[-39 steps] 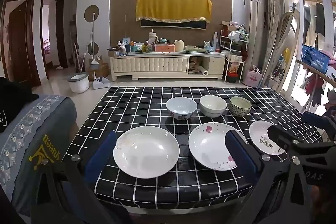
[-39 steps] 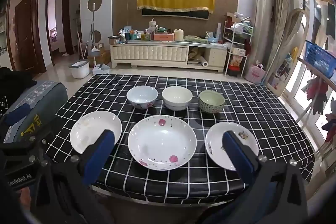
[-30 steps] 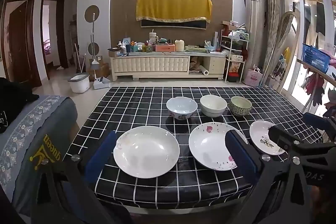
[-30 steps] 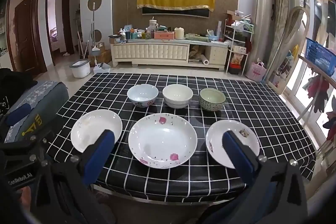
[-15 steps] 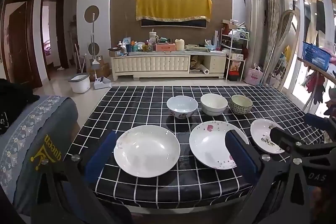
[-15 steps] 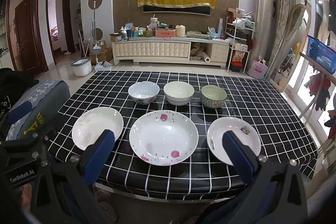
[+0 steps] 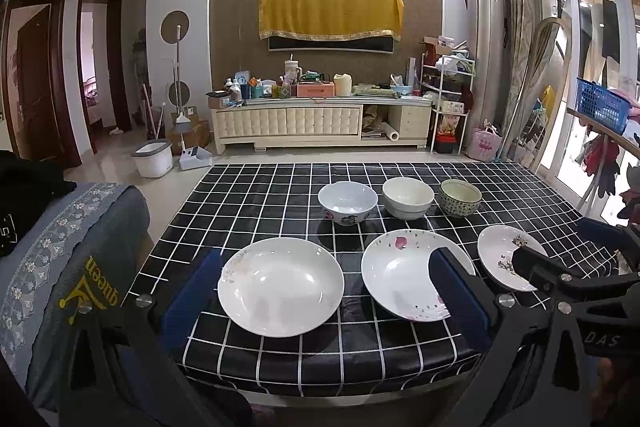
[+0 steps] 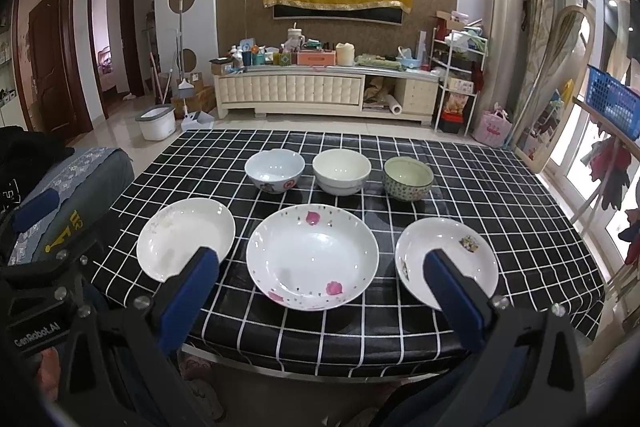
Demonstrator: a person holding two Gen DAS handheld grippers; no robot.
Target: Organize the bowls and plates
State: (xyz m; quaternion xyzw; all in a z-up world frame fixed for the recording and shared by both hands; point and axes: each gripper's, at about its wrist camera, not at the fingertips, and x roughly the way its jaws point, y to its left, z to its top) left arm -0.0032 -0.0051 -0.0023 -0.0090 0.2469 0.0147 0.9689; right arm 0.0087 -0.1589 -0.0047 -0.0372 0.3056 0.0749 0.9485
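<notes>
Three plates lie in a front row on the black checked table (image 8: pixel 500 187): a plain white plate (image 8: pixel 186 237) at left, a larger pink-flowered plate (image 8: pixel 312 255) in the middle, a small plate (image 8: pixel 446 261) at right. Behind them stand a pale blue bowl (image 8: pixel 274 171), a white bowl (image 8: pixel 341 171) and a green patterned bowl (image 8: pixel 408 178). My left gripper (image 7: pixel 324 291) is open and empty, near the front edge, facing the white plate (image 7: pixel 280 285). My right gripper (image 8: pixel 320 291) is open and empty, facing the flowered plate.
A grey-blue cushioned seat (image 7: pixel 60 259) stands left of the table. Beyond the table is open floor, a white bucket (image 7: pixel 154 157) and a cluttered TV cabinet (image 7: pixel 316 121). A blue basket (image 8: pixel 612 99) sits on a ledge at right.
Both grippers have drifted slightly; the right one has edged closer and lower toward the table. Nothing on the table moved.
</notes>
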